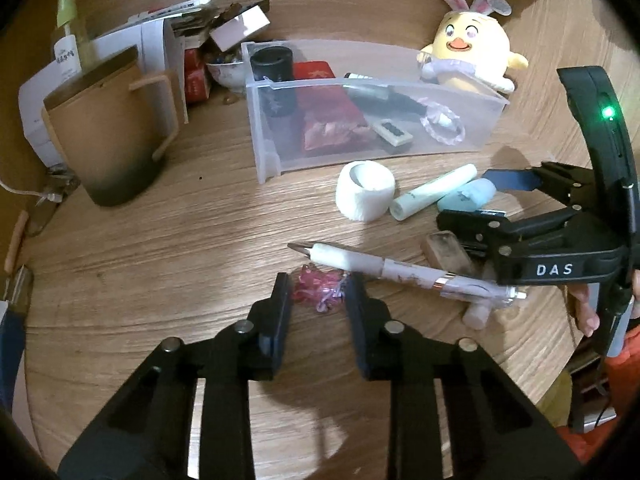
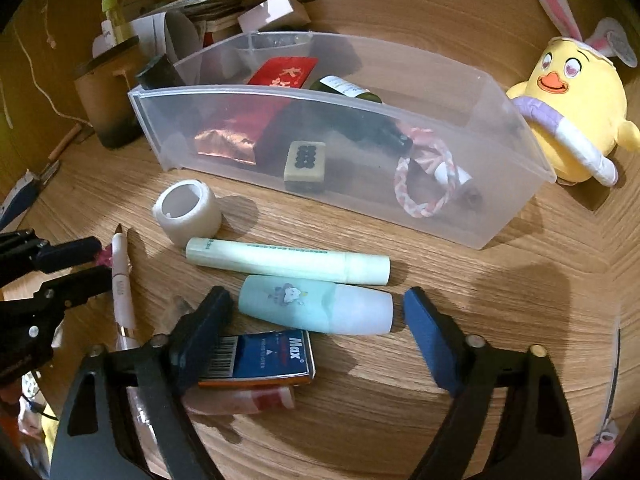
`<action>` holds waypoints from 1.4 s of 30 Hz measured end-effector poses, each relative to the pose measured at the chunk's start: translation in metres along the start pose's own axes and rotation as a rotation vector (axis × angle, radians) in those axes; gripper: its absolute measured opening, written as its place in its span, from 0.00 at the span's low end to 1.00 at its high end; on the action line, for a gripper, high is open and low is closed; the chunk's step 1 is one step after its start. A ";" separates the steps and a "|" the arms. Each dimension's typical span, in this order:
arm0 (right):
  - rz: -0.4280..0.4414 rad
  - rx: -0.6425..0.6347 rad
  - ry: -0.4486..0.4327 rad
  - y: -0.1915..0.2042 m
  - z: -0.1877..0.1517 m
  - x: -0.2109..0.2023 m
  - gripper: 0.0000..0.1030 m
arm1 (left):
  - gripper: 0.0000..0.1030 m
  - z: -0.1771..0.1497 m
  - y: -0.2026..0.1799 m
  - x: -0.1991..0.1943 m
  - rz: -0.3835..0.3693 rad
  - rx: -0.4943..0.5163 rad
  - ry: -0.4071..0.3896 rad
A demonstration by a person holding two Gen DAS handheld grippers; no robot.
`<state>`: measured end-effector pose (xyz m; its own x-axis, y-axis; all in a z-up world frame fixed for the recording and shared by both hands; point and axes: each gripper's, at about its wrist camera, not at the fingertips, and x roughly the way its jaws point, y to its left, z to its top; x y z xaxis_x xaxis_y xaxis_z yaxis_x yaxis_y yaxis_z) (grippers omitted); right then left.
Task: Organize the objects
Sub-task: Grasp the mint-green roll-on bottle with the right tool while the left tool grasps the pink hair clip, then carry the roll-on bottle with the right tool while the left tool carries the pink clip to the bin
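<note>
A clear plastic bin on the wooden table holds a red packet, a dark bottle, a mahjong tile and a pink braided band. My left gripper is open, its fingers either side of a small pink hair tie, beside a white pen. My right gripper is open wide around a teal roll-on bottle, touching nothing. A pale green tube, a white tape roll and a blue Max box lie close by.
A yellow chick plush sits right of the bin. A brown mug, a spray bottle and piled boxes stand at the back left. A worn eraser lies by the right gripper.
</note>
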<state>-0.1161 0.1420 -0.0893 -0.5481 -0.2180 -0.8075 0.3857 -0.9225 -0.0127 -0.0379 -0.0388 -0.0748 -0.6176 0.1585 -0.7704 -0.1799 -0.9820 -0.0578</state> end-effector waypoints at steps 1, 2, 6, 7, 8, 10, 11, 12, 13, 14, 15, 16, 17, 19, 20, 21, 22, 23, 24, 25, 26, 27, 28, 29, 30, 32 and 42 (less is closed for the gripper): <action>-0.005 0.005 -0.007 -0.001 0.000 -0.001 0.72 | 0.26 0.000 0.001 0.000 0.000 -0.001 -0.002; -0.004 0.009 -0.011 -0.003 -0.001 -0.002 0.69 | 0.26 -0.001 0.001 -0.001 0.001 -0.005 -0.004; 0.003 0.025 -0.024 -0.005 -0.002 -0.007 0.69 | 0.26 -0.001 0.007 -0.003 0.002 -0.032 -0.005; 0.009 0.031 -0.032 -0.006 -0.002 -0.009 0.69 | 0.26 -0.001 0.008 -0.004 0.004 -0.042 -0.008; 0.014 0.037 -0.037 -0.007 -0.002 -0.010 0.69 | 0.26 0.000 0.011 -0.006 0.006 -0.051 -0.012; 0.020 0.049 -0.045 -0.010 -0.003 -0.014 0.69 | 0.26 0.001 0.014 -0.012 0.009 -0.066 -0.026; 0.024 0.057 -0.051 -0.012 -0.004 -0.017 0.69 | 0.26 0.002 0.016 -0.014 0.011 -0.070 -0.033; 0.024 0.061 -0.055 -0.013 -0.004 -0.019 0.69 | 0.26 0.004 0.016 -0.017 0.012 -0.075 -0.040; 0.025 0.068 -0.064 -0.015 -0.005 -0.023 0.69 | 0.26 0.005 0.017 -0.020 0.013 -0.079 -0.048; 0.026 0.072 -0.070 -0.017 -0.005 -0.026 0.69 | 0.26 0.007 0.018 -0.023 0.013 -0.084 -0.058; 0.024 0.077 -0.081 -0.019 -0.005 -0.030 0.69 | 0.26 0.009 0.018 -0.025 0.014 -0.086 -0.064; 0.022 0.081 -0.089 -0.020 -0.006 -0.034 0.69 | 0.26 0.011 0.018 -0.028 0.015 -0.087 -0.072; 0.022 0.085 -0.097 -0.021 -0.005 -0.036 0.69 | 0.26 0.013 0.017 -0.030 0.015 -0.088 -0.081; 0.024 0.096 -0.117 -0.024 -0.003 -0.042 0.69 | 0.26 0.018 0.016 -0.035 0.013 -0.086 -0.099; 0.023 0.100 -0.127 -0.026 -0.004 -0.047 0.69 | 0.26 0.021 0.014 -0.037 0.013 -0.085 -0.110; 0.021 0.105 -0.140 -0.028 -0.003 -0.052 0.69 | 0.26 0.024 0.013 -0.039 0.011 -0.083 -0.117; 0.021 0.108 -0.148 -0.030 -0.003 -0.054 0.69 | 0.26 0.027 0.011 -0.041 0.007 -0.082 -0.127; 0.021 0.114 -0.161 -0.031 -0.002 -0.058 0.69 | 0.26 0.029 0.010 -0.043 0.005 -0.083 -0.135; 0.020 0.117 -0.167 -0.032 0.000 -0.059 0.69 | 0.26 0.032 0.008 -0.045 -0.001 -0.081 -0.146; 0.021 0.121 -0.178 -0.033 0.001 -0.063 0.69 | 0.26 0.035 0.006 -0.046 -0.004 -0.079 -0.156; 0.020 0.124 -0.188 -0.035 0.002 -0.066 0.69 | 0.26 0.038 0.005 -0.048 -0.006 -0.078 -0.166; 0.018 0.126 -0.195 -0.036 0.002 -0.069 0.69 | 0.26 0.042 0.002 -0.050 -0.009 -0.076 -0.175; 0.016 0.128 -0.206 -0.037 0.004 -0.072 0.69 | 0.26 0.045 0.001 -0.052 -0.013 -0.075 -0.185; 0.016 0.131 -0.214 -0.038 0.005 -0.074 0.69 | 0.26 0.049 -0.001 -0.053 -0.015 -0.073 -0.193; 0.017 0.133 -0.221 -0.039 0.006 -0.076 0.69 | 0.26 0.053 -0.003 -0.054 -0.018 -0.071 -0.204; 0.019 0.135 -0.237 -0.042 0.010 -0.081 0.69 | 0.26 0.059 -0.006 -0.055 -0.016 -0.069 -0.217; 0.019 0.136 -0.304 -0.052 0.028 -0.095 0.69 | 0.26 0.092 -0.012 -0.058 -0.001 -0.063 -0.269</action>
<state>-0.1047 0.2014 0.0048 -0.7457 -0.3019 -0.5940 0.3070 -0.9469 0.0960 -0.0707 -0.0269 0.0286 -0.8001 0.1730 -0.5744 -0.1382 -0.9849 -0.1041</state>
